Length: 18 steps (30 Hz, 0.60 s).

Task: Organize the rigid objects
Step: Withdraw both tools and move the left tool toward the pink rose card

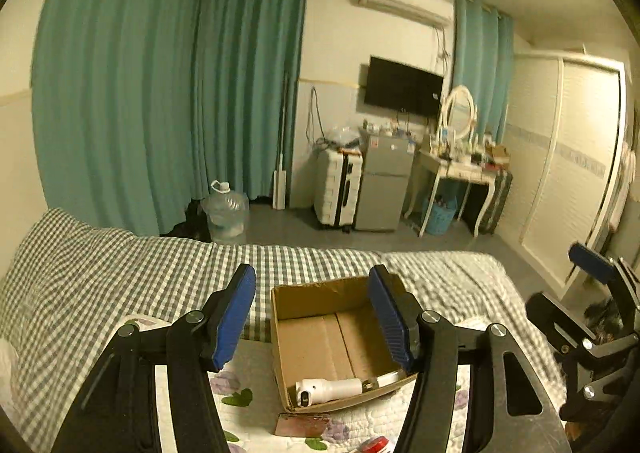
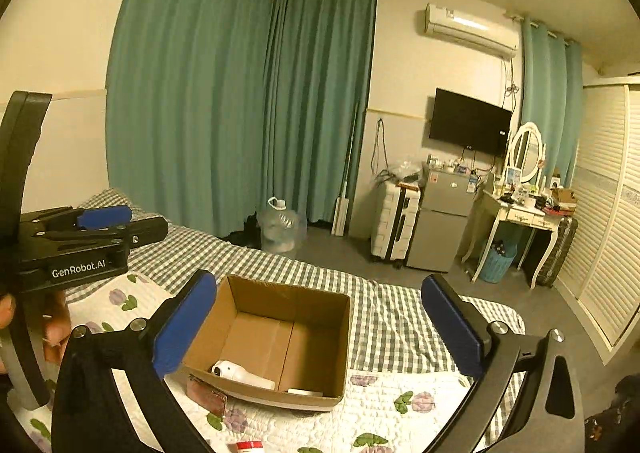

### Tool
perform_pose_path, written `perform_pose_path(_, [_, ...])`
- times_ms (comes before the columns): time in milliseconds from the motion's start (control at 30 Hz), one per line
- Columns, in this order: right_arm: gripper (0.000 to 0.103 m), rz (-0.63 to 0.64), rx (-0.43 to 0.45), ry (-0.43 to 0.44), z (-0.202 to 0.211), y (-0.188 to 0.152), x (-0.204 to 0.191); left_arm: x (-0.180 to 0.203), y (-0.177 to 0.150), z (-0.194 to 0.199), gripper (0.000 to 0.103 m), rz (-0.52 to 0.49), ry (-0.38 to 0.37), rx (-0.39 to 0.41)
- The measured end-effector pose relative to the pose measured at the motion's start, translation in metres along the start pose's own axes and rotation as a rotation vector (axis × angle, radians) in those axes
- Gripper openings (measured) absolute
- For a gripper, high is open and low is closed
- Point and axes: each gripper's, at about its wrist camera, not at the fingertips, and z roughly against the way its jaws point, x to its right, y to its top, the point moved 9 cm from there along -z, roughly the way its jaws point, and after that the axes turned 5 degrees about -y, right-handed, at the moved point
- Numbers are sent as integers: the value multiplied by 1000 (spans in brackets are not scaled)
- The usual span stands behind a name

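An open cardboard box [image 1: 294, 299] [image 2: 316, 337] sits on the bed. Inside it lies a white handheld device [image 1: 330, 389] [image 2: 240, 373] and a small white flat item [image 2: 304, 392]. A reddish-brown flat wallet-like object [image 1: 302, 424] [image 2: 206, 395] lies on the quilt against the box's near side. A red-and-white capped item [image 1: 376, 445] [image 2: 249, 446] lies nearer still. My left gripper [image 1: 314, 317] is open and empty above the box; it also shows at the left of the right wrist view [image 2: 106, 217]. My right gripper [image 2: 320, 329] is open and empty, held over the box.
The bed has a checked sheet [image 1: 120, 273] and a floral quilt [image 2: 400, 409]. Beyond it are a water jug [image 1: 225, 211], a white suitcase [image 1: 338, 189], a small fridge [image 1: 382, 189], a dressing table [image 1: 460, 173] and teal curtains [image 1: 140, 73].
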Motion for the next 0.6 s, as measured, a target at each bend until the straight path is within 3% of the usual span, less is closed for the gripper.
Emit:
perform_pose_path(167, [103, -13, 23, -8, 22, 6, 1, -15, -7, 16, 62, -3, 64, 46])
perform_pose_path(600, [103, -64, 53, 33, 60, -11, -14, -18, -37, 52, 62, -53, 42, 123])
